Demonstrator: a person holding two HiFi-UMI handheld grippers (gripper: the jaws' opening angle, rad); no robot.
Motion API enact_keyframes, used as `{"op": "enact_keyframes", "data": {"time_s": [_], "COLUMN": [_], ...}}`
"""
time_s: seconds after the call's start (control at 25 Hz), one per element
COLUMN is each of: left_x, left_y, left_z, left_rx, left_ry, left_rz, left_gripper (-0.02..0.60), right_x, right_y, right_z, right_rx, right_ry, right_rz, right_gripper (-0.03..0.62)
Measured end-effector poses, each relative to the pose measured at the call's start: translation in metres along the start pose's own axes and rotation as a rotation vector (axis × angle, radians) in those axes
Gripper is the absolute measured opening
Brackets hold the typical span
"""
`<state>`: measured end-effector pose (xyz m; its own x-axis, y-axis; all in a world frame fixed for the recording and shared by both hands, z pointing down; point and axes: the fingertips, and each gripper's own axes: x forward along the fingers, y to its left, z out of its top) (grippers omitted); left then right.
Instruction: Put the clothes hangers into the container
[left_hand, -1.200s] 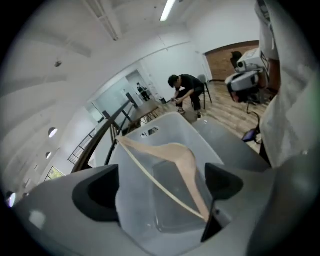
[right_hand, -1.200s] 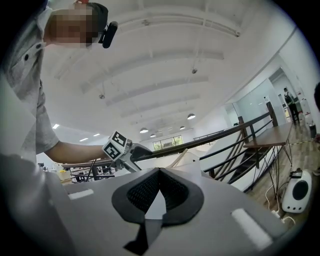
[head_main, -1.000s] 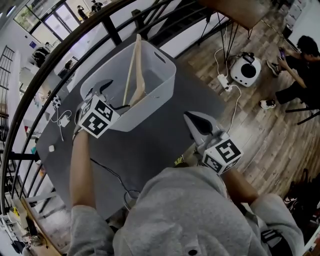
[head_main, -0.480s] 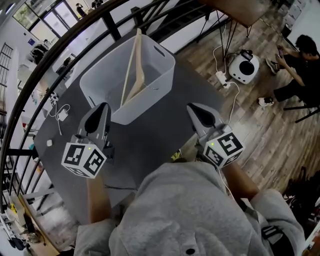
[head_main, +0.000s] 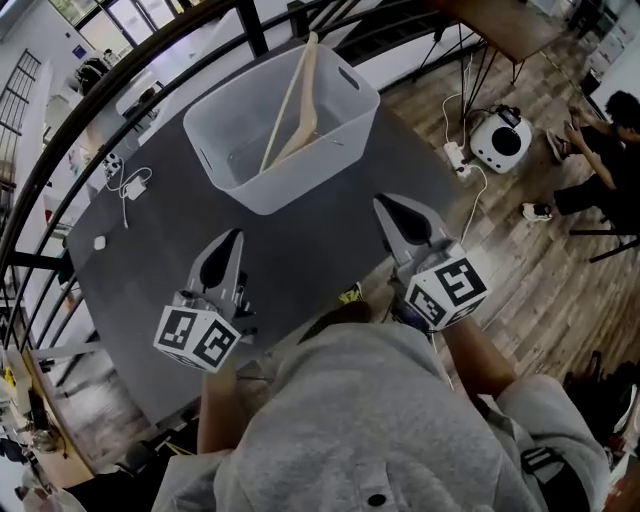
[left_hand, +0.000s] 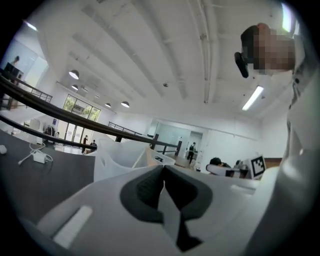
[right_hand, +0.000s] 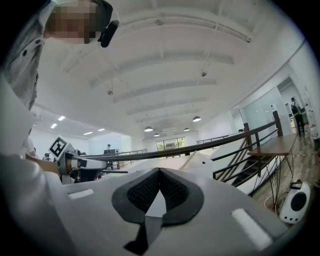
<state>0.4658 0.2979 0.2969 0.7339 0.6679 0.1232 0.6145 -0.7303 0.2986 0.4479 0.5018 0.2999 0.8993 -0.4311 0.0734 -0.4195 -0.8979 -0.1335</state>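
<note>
A wooden hanger (head_main: 294, 104) is seen propped in the white container (head_main: 262, 192) at the upper centre of the dark surface (head_main: 300, 255). Lower in the frame, the left claw (head_main: 233, 238) and right claw (head_main: 386, 204) are seen closed, with nothing gripped.

Containers: 1, white container (head_main: 285, 190)
Hangers: 1 seen, wooden clothes hanger (head_main: 289, 103), in the container
Grippers: 2, left gripper (head_main: 233, 237) + right gripper (head_main: 384, 202)
Marker cubes: 2, 1 per gripper, left cube (head_main: 197, 338), right cube (head_main: 447, 293)
Tables: 1, dk grey table (head_main: 300, 250)
Adapters w/ cord: 1, white adapter (head_main: 133, 187) on table
Small white blocks: 1, white block (head_main: 100, 242) on table
Round white devices: 1, round device (head_main: 500, 140) on floor
Power strips: 1, power strip (head_main: 452, 155) on floor
People: 2 clear, wearer (head_main: 350, 420) in grey top + seated person (head_main: 605, 130); far-off figs too small to count
</note>
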Motion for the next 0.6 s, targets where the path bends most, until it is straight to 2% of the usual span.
{"op": "enact_keyframes", "data": {"time_s": [0.12,0.2,0.36,0.6], "left_x": [-0.027,-0.050,-0.104,-0.198], "left_y": [0.007,0.009,0.016,0.036], "left_z": [-0.003,-0.009,-0.019,-0.041], "left_rx": [0.044,0.085,0.126,0.085], "left_ry": [-0.024,-0.022,-0.029,-0.065], "left_rz": [0.055,0.103,0.223,0.431], "left_gripper": [0.012,0.012,0.013,0.012], "right_x": [0.000,0.003,0.017,0.039], "right_y": [0.021,0.040,0.094,0.199], "right_z": [-0.004,-0.008,-0.014,-0.033], "right_rx": [-0.005,-0.009,-0.019,-0.053], "right_ry": [-0.010,-0.003,0.020,0.051], "right_rz": [0.015,0.056,0.213,0.491], "right_gripper": [-0.002,-0.002,-0.002,-0.002]}}
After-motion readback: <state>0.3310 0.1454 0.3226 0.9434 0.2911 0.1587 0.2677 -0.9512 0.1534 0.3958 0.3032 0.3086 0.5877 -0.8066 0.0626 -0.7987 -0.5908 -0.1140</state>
